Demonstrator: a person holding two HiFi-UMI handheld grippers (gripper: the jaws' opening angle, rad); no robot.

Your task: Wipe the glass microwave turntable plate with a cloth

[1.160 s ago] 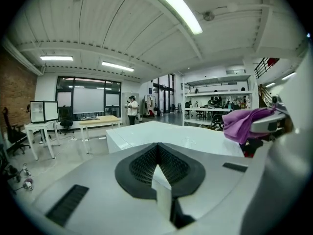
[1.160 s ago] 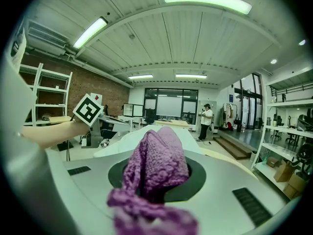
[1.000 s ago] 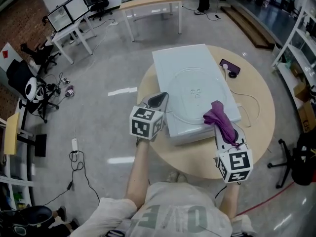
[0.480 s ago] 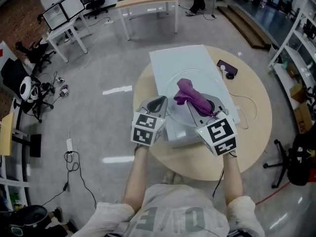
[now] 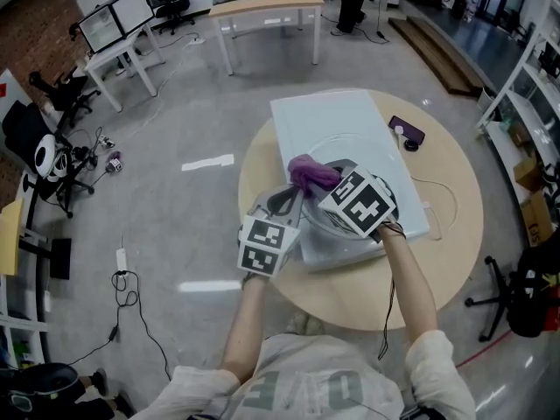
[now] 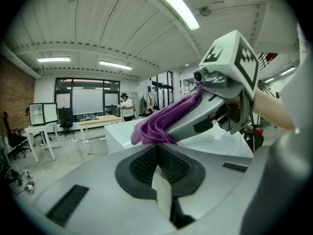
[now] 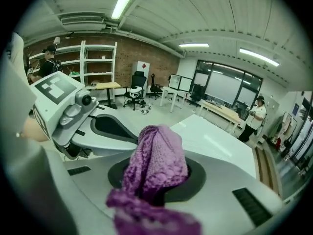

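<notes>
Round wooden table (image 5: 446, 234) carried a white microwave (image 5: 332, 116), with the glass plate (image 5: 354, 150) flat on top.
On the plate's left part, the right gripper (image 5: 328, 185) clamped the purple cloth (image 5: 311, 173); its long axis followed the jaws, its tip pointing left toward the left gripper (image 5: 284, 201), closed on the plate's rim.

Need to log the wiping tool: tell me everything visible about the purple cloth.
The purple cloth is soft, knitted-looking fabric bunched into a thick wad. The right gripper is shut on it: one end sticks out past the jaws, loose folds spill back over them. It hangs over the left part of the glass plate atop the white microwave, close to the left gripper. Contact with the glass cannot be told.
</notes>
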